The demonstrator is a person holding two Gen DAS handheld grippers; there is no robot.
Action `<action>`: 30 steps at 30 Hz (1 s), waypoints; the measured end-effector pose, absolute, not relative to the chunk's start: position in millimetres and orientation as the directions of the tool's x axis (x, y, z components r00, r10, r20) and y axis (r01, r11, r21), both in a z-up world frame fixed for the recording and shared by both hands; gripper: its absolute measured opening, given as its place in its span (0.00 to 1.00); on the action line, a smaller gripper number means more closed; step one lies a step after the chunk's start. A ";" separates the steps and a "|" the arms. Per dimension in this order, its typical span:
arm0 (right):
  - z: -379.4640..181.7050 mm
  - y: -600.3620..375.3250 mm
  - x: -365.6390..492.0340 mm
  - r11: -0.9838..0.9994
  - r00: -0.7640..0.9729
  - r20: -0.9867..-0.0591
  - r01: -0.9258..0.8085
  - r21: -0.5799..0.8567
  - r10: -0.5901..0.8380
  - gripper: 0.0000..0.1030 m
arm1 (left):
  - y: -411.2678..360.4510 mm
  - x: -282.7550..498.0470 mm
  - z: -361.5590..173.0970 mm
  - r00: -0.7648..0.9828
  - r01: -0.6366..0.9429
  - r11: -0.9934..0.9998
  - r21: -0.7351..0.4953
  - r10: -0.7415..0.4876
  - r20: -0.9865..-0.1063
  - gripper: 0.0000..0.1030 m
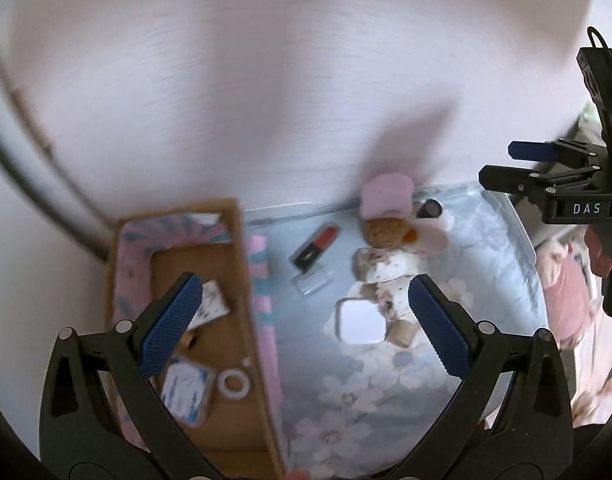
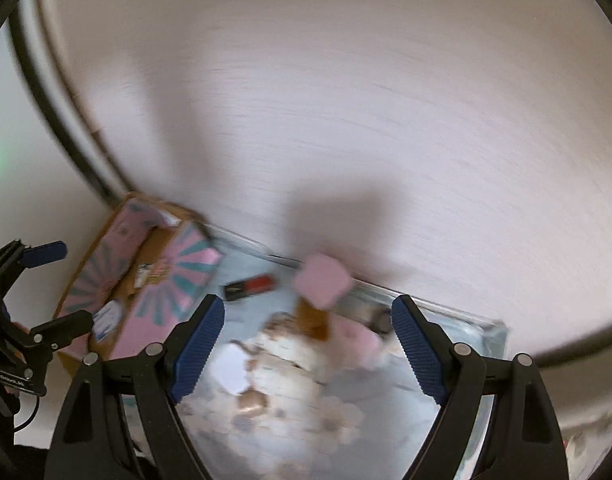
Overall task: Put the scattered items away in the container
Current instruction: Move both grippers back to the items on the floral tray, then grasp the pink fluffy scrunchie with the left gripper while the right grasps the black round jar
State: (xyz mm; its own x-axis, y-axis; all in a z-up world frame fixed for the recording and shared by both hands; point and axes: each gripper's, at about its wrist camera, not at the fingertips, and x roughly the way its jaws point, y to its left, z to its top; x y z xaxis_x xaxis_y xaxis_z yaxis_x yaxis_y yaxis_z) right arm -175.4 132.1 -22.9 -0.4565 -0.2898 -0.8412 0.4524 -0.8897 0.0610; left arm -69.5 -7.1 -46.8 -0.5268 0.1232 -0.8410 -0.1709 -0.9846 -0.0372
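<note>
I see both claws spread wide, empty: left gripper (image 1: 306,320) straddles the box (image 1: 242,280) rim, right gripper (image 2: 306,352) over the doll (image 2: 290,360). Lipstick (image 1: 315,246) lies apart, near the wall.

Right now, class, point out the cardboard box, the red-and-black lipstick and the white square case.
cardboard box (image 1: 248,280): left wrist view, right wall.
red-and-black lipstick (image 1: 314,247): left wrist view, middle of tube.
white square case (image 1: 361,321): left wrist view, lid centre.

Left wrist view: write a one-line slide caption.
Open left hand-held gripper hovers between cardboard box and teddy bear on floral mat.
</note>
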 end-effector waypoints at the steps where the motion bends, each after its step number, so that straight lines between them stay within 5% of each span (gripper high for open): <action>1: -26.0 139.8 -177.9 -0.897 -0.457 -0.842 0.438 0.067 -0.286 0.81 | 1.0 -75.1 -49.6 -0.519 -0.187 -0.982 -0.038 0.132 -0.845 1.00; 22: -168.5 206.3 -249.8 -0.946 -0.375 -0.876 0.228 0.229 -0.303 0.74 | 103.7 -205.1 -156.2 -0.417 -0.247 -0.965 -0.084 0.184 -0.890 0.94; 28: -197.6 192.8 -265.0 -0.945 -0.339 -0.892 0.232 0.229 -0.299 0.62 | 113.0 -217.7 -177.6 -0.389 -0.245 -0.965 -0.098 0.190 -0.902 0.74; 30: -203.6 189.5 -265.4 -0.944 -0.328 -0.896 0.241 0.227 -0.299 0.57 | 116.3 -220.9 -183.0 -0.376 -0.250 -0.963 -0.102 0.193 -0.906 0.47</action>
